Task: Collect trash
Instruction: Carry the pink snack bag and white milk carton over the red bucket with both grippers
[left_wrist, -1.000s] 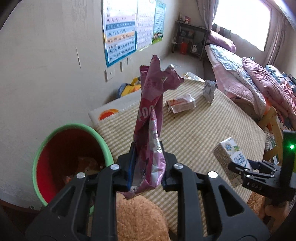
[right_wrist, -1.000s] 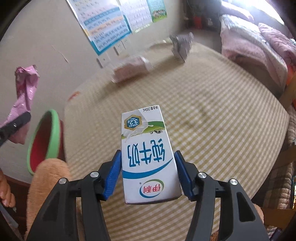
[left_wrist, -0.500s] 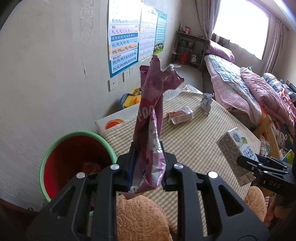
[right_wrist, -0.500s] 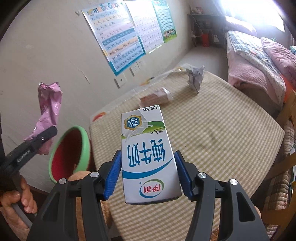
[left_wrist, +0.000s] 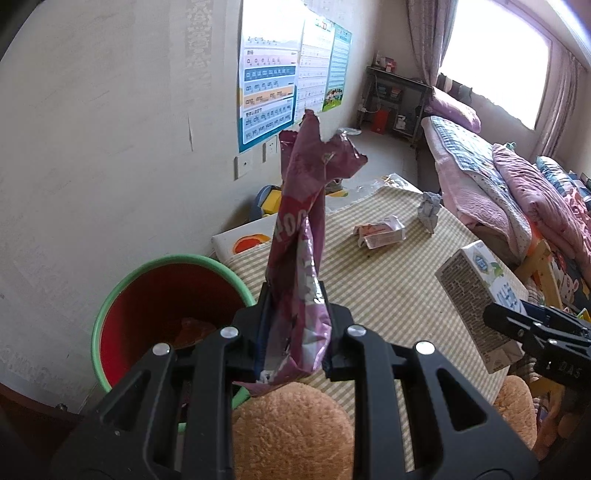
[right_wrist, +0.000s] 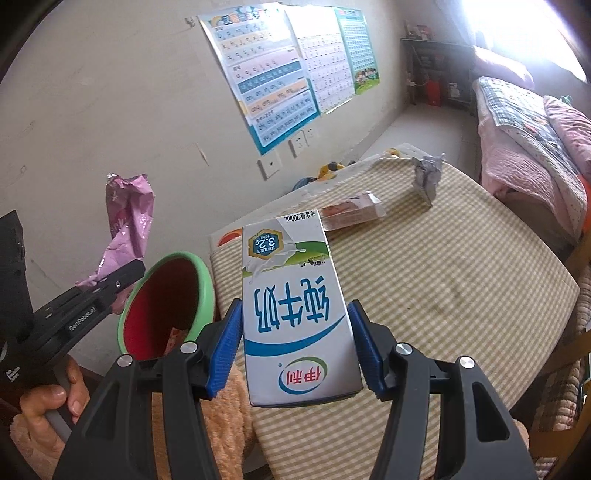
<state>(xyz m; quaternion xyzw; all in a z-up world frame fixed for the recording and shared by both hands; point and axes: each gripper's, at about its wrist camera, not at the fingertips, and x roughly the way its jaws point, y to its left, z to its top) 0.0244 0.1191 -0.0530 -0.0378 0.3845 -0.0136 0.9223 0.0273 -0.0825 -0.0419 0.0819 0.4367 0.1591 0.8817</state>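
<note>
the left wrist view looks down into the red bin with the green rim (left_wrist: 168, 314), where some orange scrap lies at the bottom; the right wrist view sees that bin only aslant, from the side. the right wrist view alone shows the hand (right_wrist: 48, 398) that grips the left tool's handle, and the printed front of the milk carton (right_wrist: 295, 310), upside down. the left wrist view shows the carton's grey side panel instead.

the left gripper (left_wrist: 295, 332) is pinched nearly closed on a crumpled purple snack wrapper (left_wrist: 303, 236), which stands up tall from between the pads, its torn top above the table. it hangs just beside the bin's rim, over a furry orange cushion (left_wrist: 291, 432).

the right gripper (right_wrist: 295, 343) is clamped at middling width on the milk carton, blue pads (right_wrist: 225, 350) pressed to both narrow sides, the carton raised off the checked tablecloth (right_wrist: 443, 280).

lying on the cloth, well apart from both tools: a flattened pink carton (left_wrist: 380, 234) and a crumpled grey paper wad (left_wrist: 428, 210) near the far edge.
</note>
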